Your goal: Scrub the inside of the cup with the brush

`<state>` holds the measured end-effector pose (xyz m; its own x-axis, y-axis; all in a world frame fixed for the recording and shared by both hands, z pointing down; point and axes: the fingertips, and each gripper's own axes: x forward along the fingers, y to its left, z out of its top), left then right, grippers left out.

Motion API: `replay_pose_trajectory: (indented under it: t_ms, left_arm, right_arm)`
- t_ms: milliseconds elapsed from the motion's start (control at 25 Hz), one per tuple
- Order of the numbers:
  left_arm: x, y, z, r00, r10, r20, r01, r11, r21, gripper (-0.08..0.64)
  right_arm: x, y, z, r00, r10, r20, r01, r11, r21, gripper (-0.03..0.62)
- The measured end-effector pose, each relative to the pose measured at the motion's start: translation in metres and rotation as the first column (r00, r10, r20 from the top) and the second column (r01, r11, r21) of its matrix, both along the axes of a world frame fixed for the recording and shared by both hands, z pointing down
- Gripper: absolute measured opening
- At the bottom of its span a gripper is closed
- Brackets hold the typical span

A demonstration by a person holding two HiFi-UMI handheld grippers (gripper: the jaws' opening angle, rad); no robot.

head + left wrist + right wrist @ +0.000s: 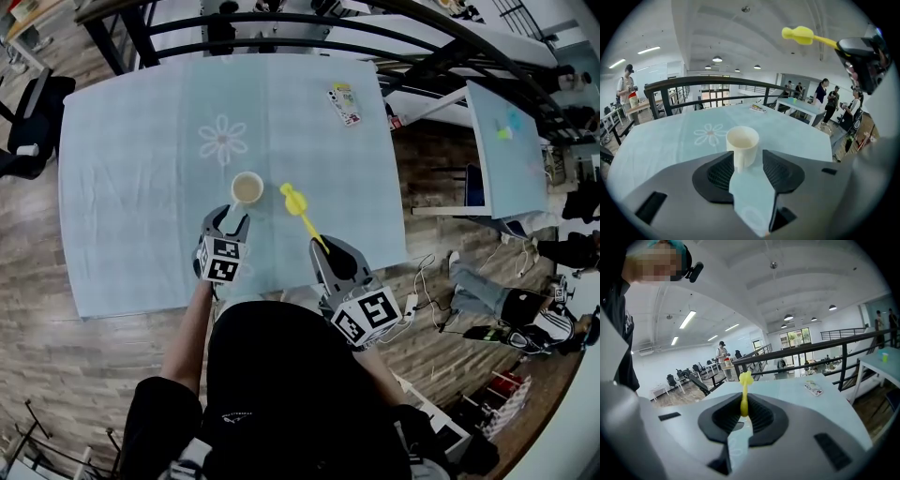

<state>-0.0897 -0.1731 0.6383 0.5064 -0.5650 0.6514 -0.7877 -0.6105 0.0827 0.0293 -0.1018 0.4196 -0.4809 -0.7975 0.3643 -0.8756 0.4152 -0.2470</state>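
Note:
A cream cup (247, 189) stands upright on the pale blue tablecloth (131, 206), near its front middle. My left gripper (228, 223) sits just in front of the cup and is open. In the left gripper view the handle of the cup (742, 140) lies in the gap of the left gripper (744, 161), with space on both sides. My right gripper (328, 251) is shut on the thin handle of a yellow brush (298, 206), whose head points toward the cup. The brush (745, 380) rises from the right gripper (744, 414); the brush (802, 35) hangs high at the right.
A printed flower (223, 141) marks the cloth behind the cup. A small packet (344, 103) lies near the far right corner. A second table (506, 141) stands to the right, a dark railing (281, 19) runs behind, and people (826, 101) stand beyond.

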Motion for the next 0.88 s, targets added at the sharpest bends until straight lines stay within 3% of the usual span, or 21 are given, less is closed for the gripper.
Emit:
replay_pose_trajectory:
  t_ms: [240,480,880]
  left_arm:
    - [0.002,-0.005,0.033,0.992,0.075,0.103,-0.06,0.988,-0.142,0.19]
    - [0.002,-0.012,0.053,0.974,0.144,0.174,-0.101,0.967,-0.233,0.19]
    - [0.003,-0.017,0.079,0.961,0.151,0.232,-0.065,0.938,-0.342,0.179]
  right_arm:
    - [-0.001,-0.002,0.006,1.0,0.011,0.005,-0.01,1.0,-0.021,0.038]
    - [-0.003,-0.004,0.013,1.0,0.026,0.012,-0.025,0.999,-0.037,0.038]
    - [0.003,-0.001,0.018,0.998,0.056,0.021,-0.055,0.997,-0.052,0.038]
